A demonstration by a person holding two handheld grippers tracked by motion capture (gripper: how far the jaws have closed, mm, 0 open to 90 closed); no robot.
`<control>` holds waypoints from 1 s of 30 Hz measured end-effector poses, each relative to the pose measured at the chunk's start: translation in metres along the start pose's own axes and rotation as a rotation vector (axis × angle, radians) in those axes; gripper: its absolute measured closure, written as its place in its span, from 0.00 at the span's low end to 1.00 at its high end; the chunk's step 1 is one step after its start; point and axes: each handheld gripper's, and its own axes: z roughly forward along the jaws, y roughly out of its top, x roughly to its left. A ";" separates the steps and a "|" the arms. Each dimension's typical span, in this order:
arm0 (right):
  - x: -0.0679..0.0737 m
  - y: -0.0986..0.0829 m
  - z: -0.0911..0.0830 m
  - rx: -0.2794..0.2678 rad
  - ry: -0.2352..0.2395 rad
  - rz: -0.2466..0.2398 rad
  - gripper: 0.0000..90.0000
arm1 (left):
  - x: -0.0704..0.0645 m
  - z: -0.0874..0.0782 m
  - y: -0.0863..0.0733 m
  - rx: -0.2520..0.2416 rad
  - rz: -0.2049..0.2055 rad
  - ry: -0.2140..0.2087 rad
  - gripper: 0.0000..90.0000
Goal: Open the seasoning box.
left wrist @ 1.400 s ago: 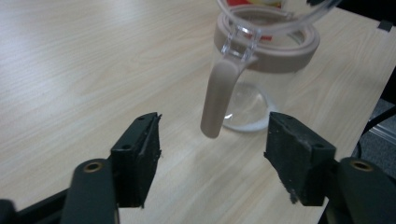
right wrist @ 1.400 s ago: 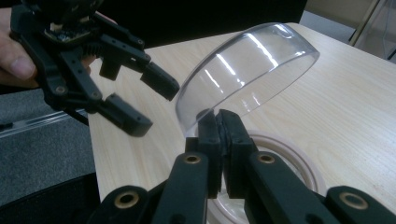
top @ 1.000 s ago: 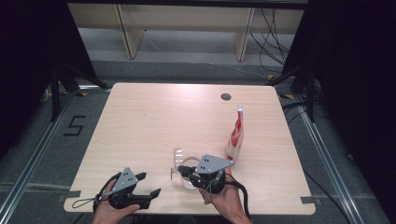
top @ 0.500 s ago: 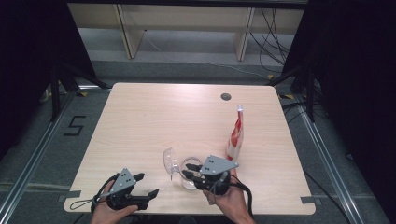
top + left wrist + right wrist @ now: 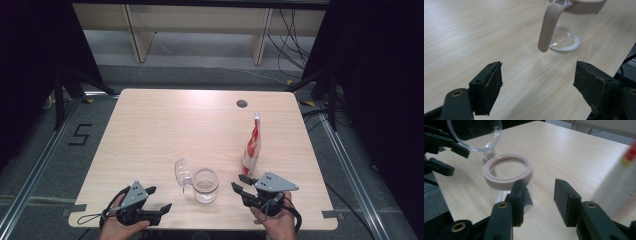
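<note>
Moved: right tongs (image 5: 239, 183) have backed off the jar (image 5: 205, 184) to its right — jaws now parted, empty.
Jar: clear glass, upright, near the tabletop (image 5: 165, 130) front edge; pinkish ring at the mouth, clear domed lid (image 5: 182, 173) flipped open to the left.
Pouch (image 5: 252, 144): red-and-white, standing upright; print unreadable.
Left tongs (image 5: 159, 199): spread wide, holding nothing — front-left corner.

One glass jar (image 5: 205, 185), one red-and-white pouch (image 5: 251, 145), two grippers, one table (image 5: 165, 130).
</note>
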 end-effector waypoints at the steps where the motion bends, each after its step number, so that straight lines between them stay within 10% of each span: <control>1: -0.007 -0.003 -0.005 -0.014 -0.047 0.003 0.66 | 0.001 0.000 0.000 0.006 0.000 -0.001 0.24; 15: -0.038 -0.018 -0.013 -0.014 -0.263 0.169 0.41 | 0.000 0.000 0.000 0.011 -0.008 0.005 0.24; 30: -0.051 -0.016 0.009 -0.011 -0.312 0.163 0.33 | -0.003 0.002 0.000 0.003 -0.030 -0.019 0.23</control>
